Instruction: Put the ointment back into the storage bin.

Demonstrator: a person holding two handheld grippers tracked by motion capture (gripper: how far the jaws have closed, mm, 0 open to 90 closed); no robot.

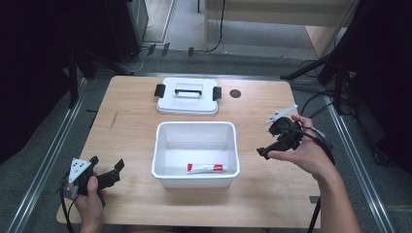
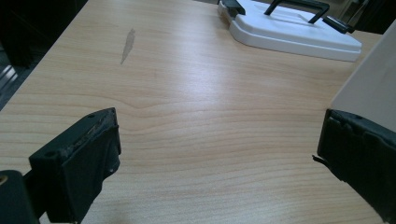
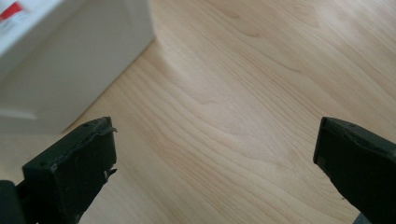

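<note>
**Both grippers spread wide and empty, tube lying in open white bin**

High view: wooden table (image 1: 136, 121), white bin (image 1: 196, 154) at table centre, lid off. Red-and-white tube (image 1: 207, 168) lies flat on the bin floor, close to the 6 o'clock wall, long axis running 9-to-3. Looks like toothpaste; print too small to read.

White lid (image 1: 187, 100) with black handle and black side clips sits flat on the table at 12 o'clock of the bin, just apart from its rim. Small dark round spot (image 1: 235, 93) on the tabletop at 3 o'clock of the lid.

Left gripper (image 1: 112, 174) at 8 o'clock of the bin near the table's front-left corner, held in the left hand (image 1: 87, 194), grey three-cornered plate on top. Left gripper view: jaws far apart, nothing between them, bare wood under them; bin wall (image 2: 369, 88) at the right edge, lid (image 2: 292, 28) farther off at the top.

Right gripper (image 1: 265, 151) at 3 o'clock of the bin, near its wall but apart, held in the right hand (image 1: 303, 153), cable trailing off to the right. Right gripper view: jaws far apart, empty, over bare wood; bin corner (image 3: 70, 60) at upper left, with a sliver of the tube (image 3: 11, 11) visible inside.

Neither gripper touches the bin, lid or tube.
</note>
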